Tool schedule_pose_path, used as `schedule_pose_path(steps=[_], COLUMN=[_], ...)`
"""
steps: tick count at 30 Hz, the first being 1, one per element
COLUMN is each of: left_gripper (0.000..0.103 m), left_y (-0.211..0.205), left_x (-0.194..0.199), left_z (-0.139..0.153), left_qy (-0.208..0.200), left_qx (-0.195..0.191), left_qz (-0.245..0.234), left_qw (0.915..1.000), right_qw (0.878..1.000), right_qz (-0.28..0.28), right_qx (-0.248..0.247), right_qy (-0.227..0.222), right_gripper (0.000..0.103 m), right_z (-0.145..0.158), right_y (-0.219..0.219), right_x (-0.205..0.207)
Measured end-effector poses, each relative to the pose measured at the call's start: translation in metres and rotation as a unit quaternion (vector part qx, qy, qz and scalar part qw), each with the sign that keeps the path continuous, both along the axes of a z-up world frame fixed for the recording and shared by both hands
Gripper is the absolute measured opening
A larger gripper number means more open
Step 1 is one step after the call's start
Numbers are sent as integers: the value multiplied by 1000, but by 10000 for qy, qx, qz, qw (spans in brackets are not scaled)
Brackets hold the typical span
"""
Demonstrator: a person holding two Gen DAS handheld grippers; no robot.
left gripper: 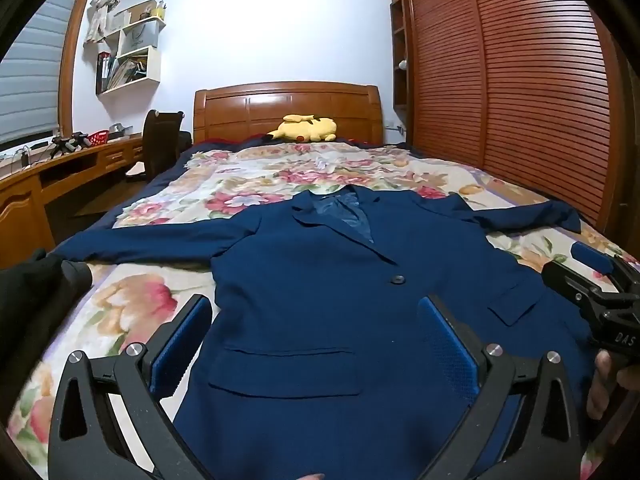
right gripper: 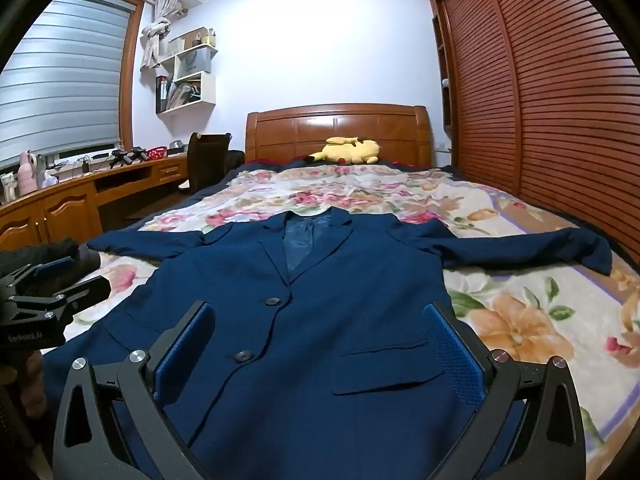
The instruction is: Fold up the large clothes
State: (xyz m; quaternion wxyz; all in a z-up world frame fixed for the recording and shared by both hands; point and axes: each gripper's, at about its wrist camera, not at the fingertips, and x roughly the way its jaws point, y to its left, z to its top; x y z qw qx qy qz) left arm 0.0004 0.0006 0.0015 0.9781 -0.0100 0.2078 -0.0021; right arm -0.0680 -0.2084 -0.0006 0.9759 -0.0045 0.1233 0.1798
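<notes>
A navy blue suit jacket (left gripper: 320, 280) lies face up and buttoned on the floral bedspread (left gripper: 132, 304), both sleeves spread out sideways, collar pointing at the headboard. It also shows in the right wrist view (right gripper: 340, 300). My left gripper (left gripper: 316, 312) is open and empty, hovering over the jacket's lower left pocket area. My right gripper (right gripper: 320, 320) is open and empty, over the lower right pocket area. Each gripper shows at the edge of the other's view: the right one (left gripper: 600, 280), the left one (right gripper: 52, 284).
A yellow plush toy (left gripper: 304, 128) lies by the wooden headboard (left gripper: 288, 108). A slatted wardrobe (left gripper: 520, 80) runs along the right of the bed. A wooden desk (right gripper: 80, 196) and dark chair (right gripper: 208, 156) stand on the left under the window.
</notes>
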Motion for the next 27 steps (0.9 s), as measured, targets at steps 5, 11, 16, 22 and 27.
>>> schedule_pose_path(steps=[5, 11, 16, 22, 27], left_gripper=[103, 103, 103, 103, 103], left_y=[-2, -2, -1, -3, -2], left_x=[-1, -2, -2, -3, -3], left_z=[-1, 1, -1, -1, -1], left_qy=[-31, -27, -21, -25, -24], left_qx=[115, 62, 18, -3, -3], left_qz=[-1, 4, 1, 1, -3], left_qw=[9999, 10000, 10000, 10000, 10000], right_qw=[10000, 10000, 10000, 10000, 10000], right_qz=[1, 1, 5, 1, -1], right_qx=[10, 24, 31, 35, 49], right_qy=[7, 8, 18, 24, 19], right_gripper=[103, 103, 103, 103, 103], right_z=[0, 0, 0, -1, -1], right_y=[0, 0, 0, -1, 0], right_x=[0, 0, 0, 1, 0])
